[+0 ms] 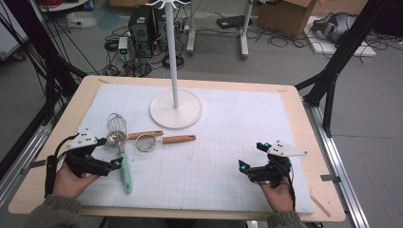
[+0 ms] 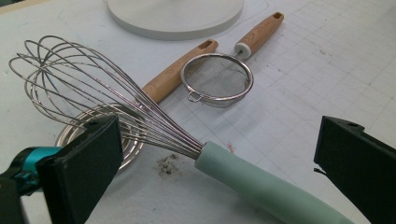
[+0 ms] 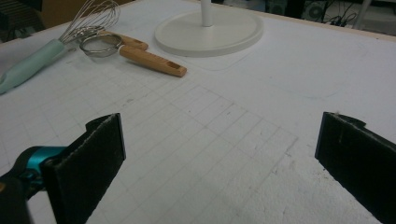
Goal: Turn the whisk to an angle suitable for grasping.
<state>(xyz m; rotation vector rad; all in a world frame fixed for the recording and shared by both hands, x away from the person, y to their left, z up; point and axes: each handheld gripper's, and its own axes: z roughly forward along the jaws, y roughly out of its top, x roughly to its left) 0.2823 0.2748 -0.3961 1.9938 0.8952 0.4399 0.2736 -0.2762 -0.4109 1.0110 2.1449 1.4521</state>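
A light wooden table (image 1: 304, 118) with a white gridded mat (image 1: 237, 142) stands on a grey floor (image 1: 370, 118). Black frame struts (image 1: 342, 52) rise at both sides. Along the top of the frame lie tangled cables (image 1: 199, 35), a black computer tower (image 1: 140, 23) and a cardboard box (image 1: 285, 14).

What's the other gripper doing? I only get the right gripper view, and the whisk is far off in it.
Observer: The left gripper sits at the whisk, jaws open on either side of its green handle, not pressing it.
Operator: And that white stand, what's up its pole?
Observer: In the high view the stand ends in white hooks at the top.
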